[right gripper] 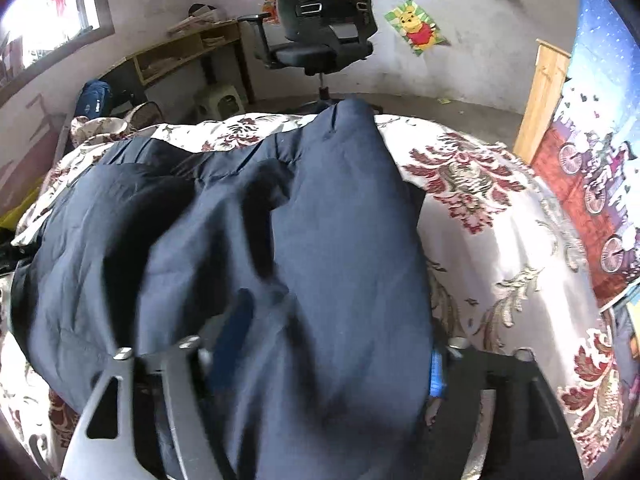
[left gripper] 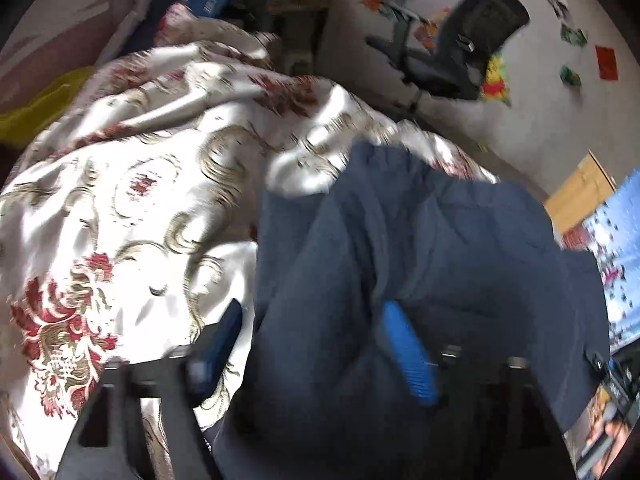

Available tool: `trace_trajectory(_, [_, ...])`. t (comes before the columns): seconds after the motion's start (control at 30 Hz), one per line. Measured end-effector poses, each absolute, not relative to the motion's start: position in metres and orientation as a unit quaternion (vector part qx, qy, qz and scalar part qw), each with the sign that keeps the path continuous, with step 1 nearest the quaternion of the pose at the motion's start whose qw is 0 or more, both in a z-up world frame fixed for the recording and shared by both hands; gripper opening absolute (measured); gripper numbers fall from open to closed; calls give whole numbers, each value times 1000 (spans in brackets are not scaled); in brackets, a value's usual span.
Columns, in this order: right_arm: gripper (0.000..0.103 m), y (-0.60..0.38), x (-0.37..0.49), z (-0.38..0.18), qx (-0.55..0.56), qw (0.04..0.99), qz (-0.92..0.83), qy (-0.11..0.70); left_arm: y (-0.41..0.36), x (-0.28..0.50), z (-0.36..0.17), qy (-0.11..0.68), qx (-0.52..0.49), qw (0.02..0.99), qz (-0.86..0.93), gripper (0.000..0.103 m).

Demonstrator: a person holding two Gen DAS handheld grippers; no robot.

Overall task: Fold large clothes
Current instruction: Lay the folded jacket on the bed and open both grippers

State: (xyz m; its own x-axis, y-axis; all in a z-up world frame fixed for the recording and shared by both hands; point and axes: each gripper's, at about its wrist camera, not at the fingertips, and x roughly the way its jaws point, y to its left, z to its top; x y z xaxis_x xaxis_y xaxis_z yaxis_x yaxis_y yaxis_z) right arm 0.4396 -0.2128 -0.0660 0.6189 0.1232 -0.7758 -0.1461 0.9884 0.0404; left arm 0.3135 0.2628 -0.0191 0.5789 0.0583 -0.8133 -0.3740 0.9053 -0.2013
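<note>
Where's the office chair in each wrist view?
Left wrist: office chair at upper right, tilted, blurred, against the wall.
Right wrist: office chair at top centre, upright, behind the bed.
Shared landmark: the dark blue garment lying on the floral bedspread.

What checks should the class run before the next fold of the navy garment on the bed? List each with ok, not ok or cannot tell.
1. Left gripper released: ok, jaws stand apart, one finger on the bedspread, one on the cloth.
2. Right gripper released: ok, jaws wide with cloth lying loose between.
3. Garment fully on the bed: cannot tell, its near end is hidden under the grippers.
4. Garment flat: not ok, it is bunched with deep creases.
5. Bedspread smooth: not ok, rumpled at the far side.
6. Chair clear of the bed: ok, it stands beyond the foot.
</note>
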Motion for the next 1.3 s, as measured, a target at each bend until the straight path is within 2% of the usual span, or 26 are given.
trace_trajectory(0.1, [82, -214, 433, -57, -16, 907, 68, 415, 259, 302, -8, 408, -173, 885, 140, 93])
trace_trajectory(0.27, [96, -214, 412, -29, -3, 932, 64, 357, 237, 280, 13, 353, -154, 913, 137, 98])
trace_trajectory(0.4, [101, -203, 392, -6, -2, 946, 75, 316, 215, 264, 30, 319, -135, 930, 126, 101])
trace_trajectory(0.97, [102, -187, 316, 32, 25, 969, 68, 238, 142, 195, 78, 242, -30, 964, 101, 103])
trace_trajectory(1.3, [102, -172, 255, 47, 22, 978, 76, 191, 124, 148, 95, 209, -30, 974, 78, 103])
